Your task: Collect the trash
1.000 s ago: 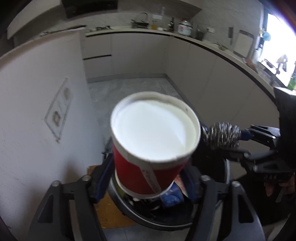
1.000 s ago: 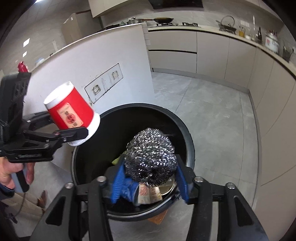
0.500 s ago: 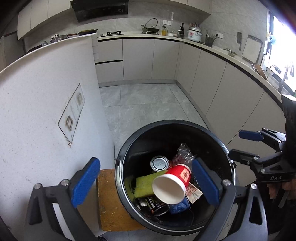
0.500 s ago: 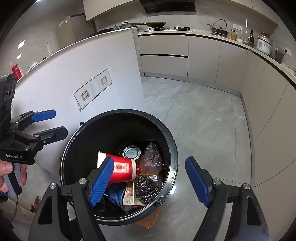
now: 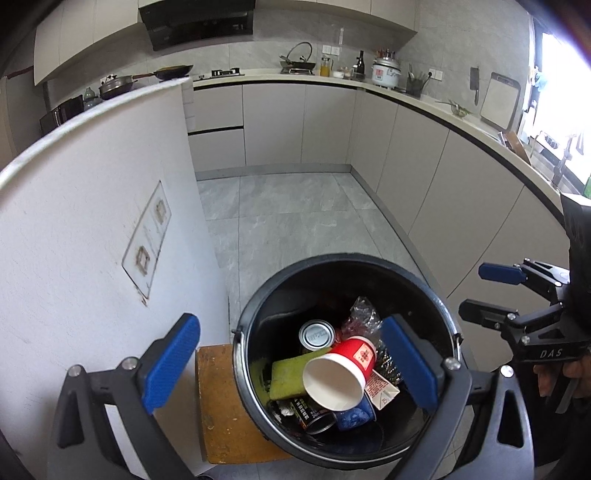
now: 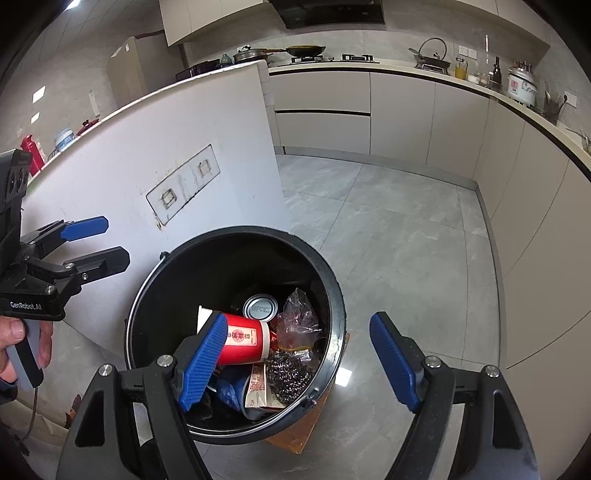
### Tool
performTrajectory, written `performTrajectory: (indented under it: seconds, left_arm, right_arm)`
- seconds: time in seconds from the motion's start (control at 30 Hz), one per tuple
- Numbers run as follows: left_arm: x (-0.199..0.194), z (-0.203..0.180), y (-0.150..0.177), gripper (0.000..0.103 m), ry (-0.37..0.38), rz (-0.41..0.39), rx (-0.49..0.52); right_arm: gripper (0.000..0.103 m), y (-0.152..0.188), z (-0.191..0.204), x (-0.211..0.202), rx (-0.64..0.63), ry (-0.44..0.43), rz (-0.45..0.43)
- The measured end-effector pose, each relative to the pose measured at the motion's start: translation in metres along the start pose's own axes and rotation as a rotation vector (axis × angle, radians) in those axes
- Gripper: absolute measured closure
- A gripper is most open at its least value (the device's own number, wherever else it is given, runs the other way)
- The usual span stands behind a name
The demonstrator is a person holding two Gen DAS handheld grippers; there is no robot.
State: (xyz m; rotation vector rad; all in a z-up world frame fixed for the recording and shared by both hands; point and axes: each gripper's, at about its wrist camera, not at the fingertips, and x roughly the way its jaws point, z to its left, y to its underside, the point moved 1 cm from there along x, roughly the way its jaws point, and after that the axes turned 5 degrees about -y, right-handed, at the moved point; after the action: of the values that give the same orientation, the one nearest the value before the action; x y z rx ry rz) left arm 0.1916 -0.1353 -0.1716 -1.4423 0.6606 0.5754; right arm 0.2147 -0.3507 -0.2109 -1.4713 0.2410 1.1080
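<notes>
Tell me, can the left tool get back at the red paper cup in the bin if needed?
Probably yes. The red paper cup lies on its side on top of the trash in the open black bin, nothing covering it. The left tool hangs open right above the bin mouth, empty.

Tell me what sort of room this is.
A home kitchen, most likely: a range hood hangs over a counter carrying a wok and a rice cooker, with cabinets below.
</notes>
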Motion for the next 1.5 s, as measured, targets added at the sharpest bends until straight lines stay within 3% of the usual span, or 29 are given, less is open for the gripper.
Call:
performTrajectory:
  seconds: [0.43, 0.53, 0.63, 0.83, 1.07, 1.5]
  left_arm:
    - [-0.032, -0.001, -0.019, 0.001, -0.005, -0.004, 0.011]
    - [-0.049, 0.001, -0.021, 0.001, -0.041, -0.005, 0.026]
    - [-0.078, 0.009, -0.021, 0.001, -0.062, -0.022, 0.010]
    - [-0.136, 0.018, -0.023, 0.001, -0.118, -0.052, -0.003]
    - [-0.188, 0.021, -0.017, 0.001, -0.089, -0.056, -0.008]
    - [-0.249, 0.062, -0.015, 0.001, -0.065, -0.137, -0.014]
  right_arm:
    - [0.016, -0.032, 0.015, -0.052, 0.024, 0.061, -0.066]
    - [0.015, -0.037, 0.021, -0.068, 0.051, 0.091, -0.069]
    - [0.002, -0.041, 0.032, -0.090, 0.058, 0.118, -0.079]
    - [0.000, -0.038, 0.064, -0.147, 0.083, 0.169, -0.076]
    - [0.000, -0.033, 0.110, -0.212, 0.126, 0.212, -0.088]
    - [0.000, -0.028, 0.214, -0.267, 0.142, 0.263, -0.142]
